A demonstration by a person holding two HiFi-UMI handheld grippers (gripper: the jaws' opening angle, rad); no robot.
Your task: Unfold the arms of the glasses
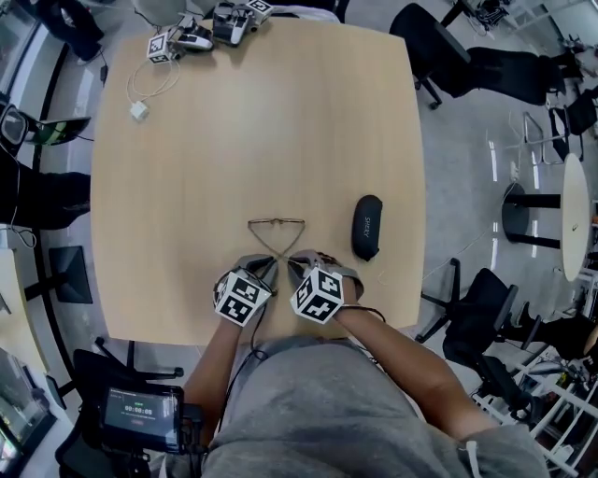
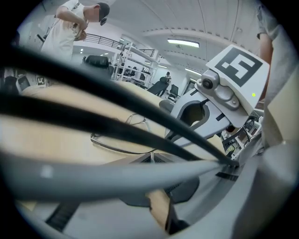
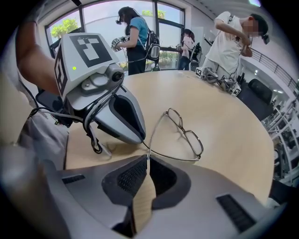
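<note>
Nearest, the left gripper (image 1: 265, 269) and the right gripper (image 3: 147, 158) are each clenched on the thin tip of one arm of the glasses (image 3: 184, 132). The glasses lie on the worktop (image 1: 262, 131) just beyond the jaws, lenses away from the person. The two arms appear to cross on their way back to the grippers, so each seems to hold the arm from the opposite side.

The risk is in that crossing: pulling the tips apart could press one wire arm over the other and bend it or strain a hinge. Nothing pins the front, so it may slide, tip or lift off instead of letting the arms swing. The tips are slim and could slip from the pads.

Dark cables (image 2: 113, 130) sweep across the left gripper view and blur most of the glasses there. The hinges are too small to judge how far open they stand. A black glasses case (image 1: 366, 227) lies to the right, apart. At the far edge, spare grippers (image 1: 210, 28) are partly cut off
</note>
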